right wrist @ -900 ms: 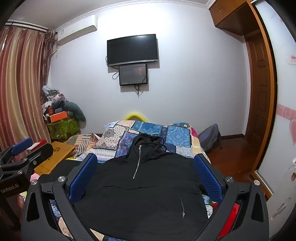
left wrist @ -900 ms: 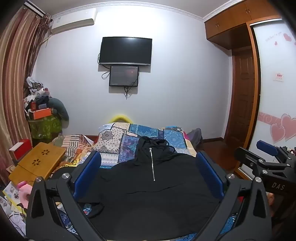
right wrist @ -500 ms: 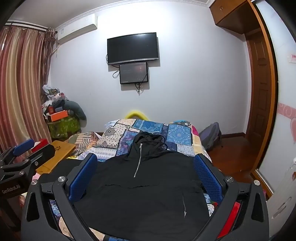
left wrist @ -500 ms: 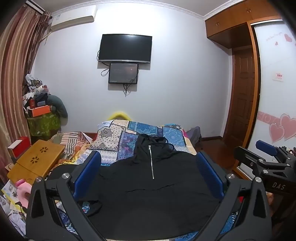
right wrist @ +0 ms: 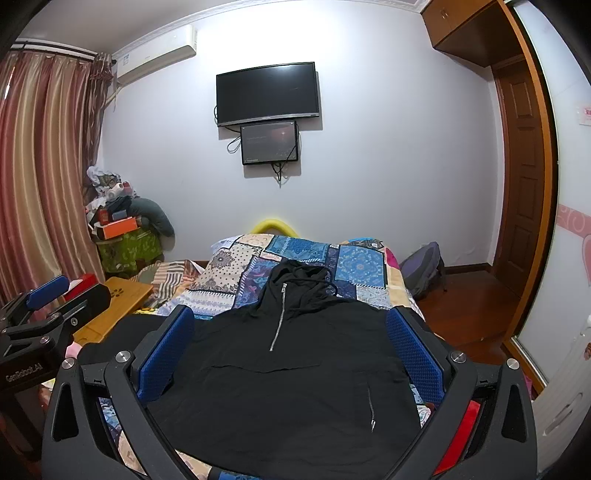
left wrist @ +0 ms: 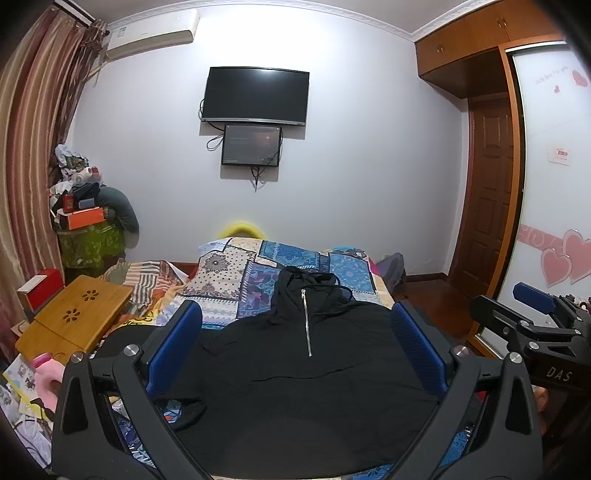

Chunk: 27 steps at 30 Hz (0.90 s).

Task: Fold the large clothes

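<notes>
A: So, where was the black hoodie (left wrist: 295, 380)?

B: Spread flat on the patchwork quilt (left wrist: 258, 273) on the bed, front side up, hood (right wrist: 295, 277) pointing toward the far wall. Silver chest zipper (left wrist: 306, 321) ran down the middle. Short zip on a lower pocket (right wrist: 370, 408) showed in the right wrist view.

A: Left gripper (left wrist: 295, 354)?

B: Released, jaws spread wide, nothing between the blue pads (left wrist: 173, 347). It hung above the near part of the hoodie, tilted slightly down. No contact with the fabric that I could see.

A: Right gripper (right wrist: 291, 354)?

B: Same. Jaws wide apart, empty, above the hoodie's near edge, pointed slightly down. Each gripper showed at the edge of the other's view, side by side.

A: Surroundings?

B: Wall TV (left wrist: 256, 96) with a smaller screen (left wrist: 251, 146) just below it. Air conditioner (left wrist: 151, 35) high on the left. Striped curtain (right wrist: 40, 166) on the left, wooden lap desk (left wrist: 74, 317) beside the bed, backpack (right wrist: 423, 269) on the floor to the right, brown door (left wrist: 491, 192) beyond.
</notes>
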### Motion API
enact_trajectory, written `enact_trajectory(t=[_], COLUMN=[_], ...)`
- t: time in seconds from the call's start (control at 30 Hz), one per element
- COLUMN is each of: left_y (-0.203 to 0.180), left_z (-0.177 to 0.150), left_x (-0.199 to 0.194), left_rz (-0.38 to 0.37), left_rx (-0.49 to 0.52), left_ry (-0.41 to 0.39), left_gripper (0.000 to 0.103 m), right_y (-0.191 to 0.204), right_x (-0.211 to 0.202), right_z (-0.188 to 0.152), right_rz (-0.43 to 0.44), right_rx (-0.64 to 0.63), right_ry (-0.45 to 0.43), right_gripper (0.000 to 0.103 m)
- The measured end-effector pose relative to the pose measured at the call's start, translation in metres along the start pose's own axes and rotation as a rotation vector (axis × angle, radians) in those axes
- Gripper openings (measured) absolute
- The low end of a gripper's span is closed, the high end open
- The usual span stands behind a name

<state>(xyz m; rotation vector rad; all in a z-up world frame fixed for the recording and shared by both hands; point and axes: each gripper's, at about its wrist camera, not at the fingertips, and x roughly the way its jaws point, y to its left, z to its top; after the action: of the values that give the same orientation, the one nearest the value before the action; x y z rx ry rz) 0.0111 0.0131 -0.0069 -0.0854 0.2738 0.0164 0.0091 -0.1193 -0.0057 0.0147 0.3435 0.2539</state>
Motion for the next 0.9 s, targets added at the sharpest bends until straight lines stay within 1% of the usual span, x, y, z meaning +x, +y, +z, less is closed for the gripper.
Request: enact_trajectory(t=[0.23, 0.9], left_y=[0.0006, 0.0015], left_z=[-0.0037, -0.0018], left_x=[-0.0010, -0.0010], left_rz=[-0.001, 0.000], left_rx=[-0.005, -0.007], left_ry=[0.007, 0.011], left_gripper=[0.103, 0.103], right_y=[0.0033, 0.0025], right_x=[-0.0020, 0.0007], right_z=[-0.0044, -0.0012], right_rz=[-0.001, 0.000], right_rx=[-0.003, -0.004], right_ry=[0.001, 0.011], right_gripper=[0.103, 0.103])
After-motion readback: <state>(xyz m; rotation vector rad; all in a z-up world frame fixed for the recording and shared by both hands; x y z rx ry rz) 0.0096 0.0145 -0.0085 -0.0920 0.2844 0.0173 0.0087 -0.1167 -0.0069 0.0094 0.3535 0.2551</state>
